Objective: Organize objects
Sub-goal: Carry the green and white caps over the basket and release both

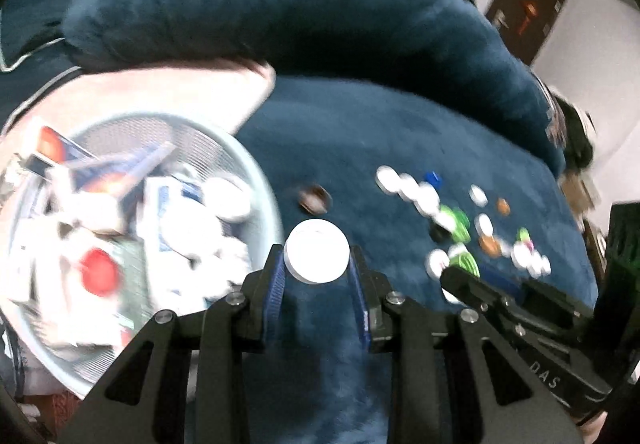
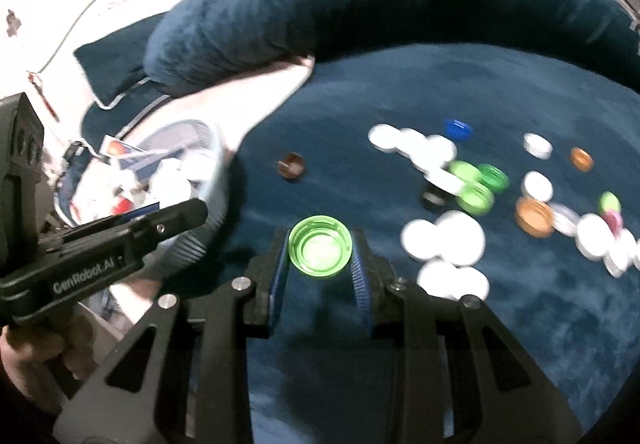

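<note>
Evidently each tool pinches one cap, left tool [image 1: 317, 264] white cap [image 1: 316, 250], right tool [image 2: 320, 258] green cap [image 2: 320, 246], probably bound for the mesh basket [image 1: 256, 179] at lower left.

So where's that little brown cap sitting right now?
The brown cap lies alone on the blue cushion, between the mesh basket on the left and the pile of caps on the right.

Dim indoor light, heavy motion blur on the scattered caps [image 2: 440, 244] (fisheye edges bend and darken).
</note>
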Demonstrator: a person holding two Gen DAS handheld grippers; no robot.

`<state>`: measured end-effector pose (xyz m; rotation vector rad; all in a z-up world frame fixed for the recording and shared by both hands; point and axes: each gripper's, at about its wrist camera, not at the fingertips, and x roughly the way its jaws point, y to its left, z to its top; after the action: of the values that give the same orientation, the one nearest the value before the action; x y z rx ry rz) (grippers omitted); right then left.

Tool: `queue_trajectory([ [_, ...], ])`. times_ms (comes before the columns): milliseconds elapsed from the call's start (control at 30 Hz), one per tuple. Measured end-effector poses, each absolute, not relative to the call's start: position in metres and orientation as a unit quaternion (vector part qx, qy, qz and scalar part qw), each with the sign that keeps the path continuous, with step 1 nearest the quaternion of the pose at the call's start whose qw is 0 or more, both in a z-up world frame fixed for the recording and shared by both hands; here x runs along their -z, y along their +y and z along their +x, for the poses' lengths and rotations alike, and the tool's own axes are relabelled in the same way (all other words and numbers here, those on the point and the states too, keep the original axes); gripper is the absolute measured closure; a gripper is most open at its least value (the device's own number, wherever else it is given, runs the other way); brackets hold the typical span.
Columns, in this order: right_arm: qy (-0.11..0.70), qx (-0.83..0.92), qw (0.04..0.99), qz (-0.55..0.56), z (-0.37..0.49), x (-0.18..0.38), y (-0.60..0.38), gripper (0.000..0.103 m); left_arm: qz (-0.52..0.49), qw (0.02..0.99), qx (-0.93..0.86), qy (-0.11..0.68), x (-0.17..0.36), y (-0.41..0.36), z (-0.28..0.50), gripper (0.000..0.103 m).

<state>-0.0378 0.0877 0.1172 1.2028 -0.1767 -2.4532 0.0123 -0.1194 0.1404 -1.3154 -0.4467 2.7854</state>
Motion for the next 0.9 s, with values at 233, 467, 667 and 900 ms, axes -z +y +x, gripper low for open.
queue_trajectory([
  [233, -0.08, 0.871, 0.25, 0.416, -0.07, -0.143, 0.035, 0.072, -0.402, -0.052, -0.897, -0.177, -0.165, -0.197, -0.009, 0.072],
  [467, -0.088, 0.854, 0.304, 0.414, -0.101, -0.166, -0.031, 0.072, -0.395, -0.095, -0.893, -0.191, -0.173, -0.253, -0.036, 0.072],
  [667, -0.123, 0.829, 0.327, 0.436, -0.124, -0.162, -0.051, 0.057, -0.399, -0.134, -0.887, -0.188, -0.165, -0.272, -0.039, 0.015],
  [900, -0.15, 0.843, 0.289, 0.429, -0.118, -0.162, -0.026, 0.009, -0.38, -0.165, -0.891, -0.186, -0.169, -0.278, -0.022, 0.001],
])
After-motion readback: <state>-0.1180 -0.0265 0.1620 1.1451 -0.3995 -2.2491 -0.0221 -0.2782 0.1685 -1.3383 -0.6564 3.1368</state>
